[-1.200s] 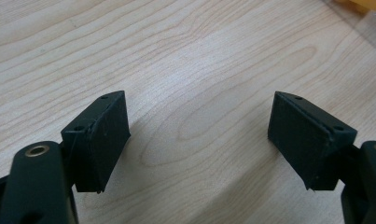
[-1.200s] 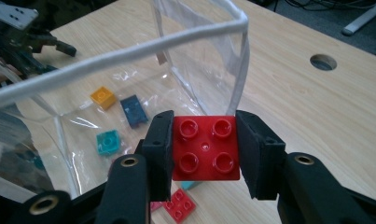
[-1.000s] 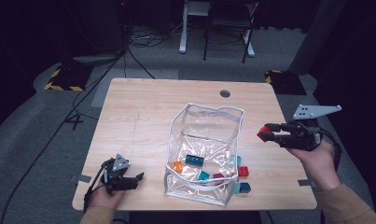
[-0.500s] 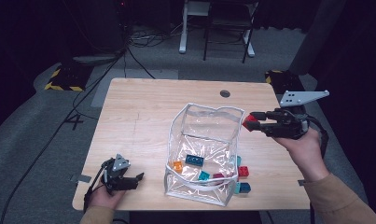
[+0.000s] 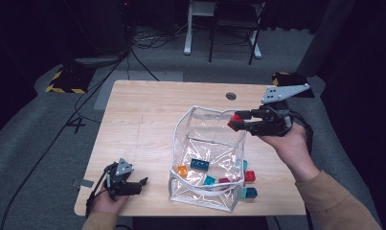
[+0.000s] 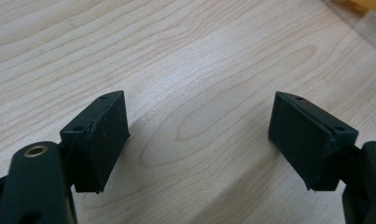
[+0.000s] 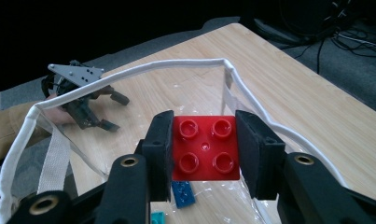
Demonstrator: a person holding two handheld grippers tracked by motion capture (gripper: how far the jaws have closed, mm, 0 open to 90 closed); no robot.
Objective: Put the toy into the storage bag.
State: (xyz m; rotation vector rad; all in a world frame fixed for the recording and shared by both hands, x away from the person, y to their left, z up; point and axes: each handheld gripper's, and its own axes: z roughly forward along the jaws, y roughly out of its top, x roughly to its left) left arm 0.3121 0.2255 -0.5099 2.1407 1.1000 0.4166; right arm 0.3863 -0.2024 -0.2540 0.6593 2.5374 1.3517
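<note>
- Our right tongs point(image 5: 234, 121), clamped on a red brick point(image 7: 205, 148), have moved left over the clear bag point(image 5: 198, 111)'s right rim: drop comes next.
- Left tongs point(image 5: 141, 183) rest released on the near-left worktop point(image 5: 147, 115).

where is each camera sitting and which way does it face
High view: above the person's side, facing forward and down on the table; both forearms, left tool and right tool show.
Left gripper view: on the left tool, looking down at bare wood between its open jaws.
Right gripper view: on the right tool, looking over a held red brick into the clear bag.
Shared: the high and right gripper views both show brick, bag and left tool.
</note>
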